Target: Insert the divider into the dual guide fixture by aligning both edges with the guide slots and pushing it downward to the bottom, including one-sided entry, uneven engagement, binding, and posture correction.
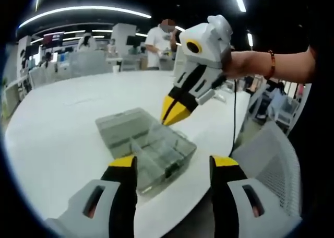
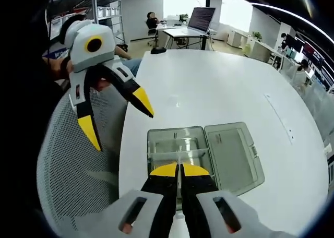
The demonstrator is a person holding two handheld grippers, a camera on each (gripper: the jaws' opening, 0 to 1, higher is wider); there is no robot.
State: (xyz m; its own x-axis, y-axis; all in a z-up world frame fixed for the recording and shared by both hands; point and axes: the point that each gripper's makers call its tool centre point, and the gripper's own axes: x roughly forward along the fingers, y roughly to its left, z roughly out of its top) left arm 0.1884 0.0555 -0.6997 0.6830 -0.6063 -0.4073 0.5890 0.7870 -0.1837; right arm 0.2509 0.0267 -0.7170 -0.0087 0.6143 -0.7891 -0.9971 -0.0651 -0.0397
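A clear plastic compartment box lies on the white round table with its lid folded open flat beside it. My right gripper hangs over the box's open tray, shut on a thin clear divider held edge-on between the jaws. In the left gripper view, the right gripper points down at the box's far edge, held by a hand. My left gripper stands open near the box's front side, empty; it shows as the left gripper over the table's edge.
A grey mesh chair stands against the table's edge, also seen as the chair. A person stands behind the table. A desk with a laptop lies farther off. Shelves stand at the back left.
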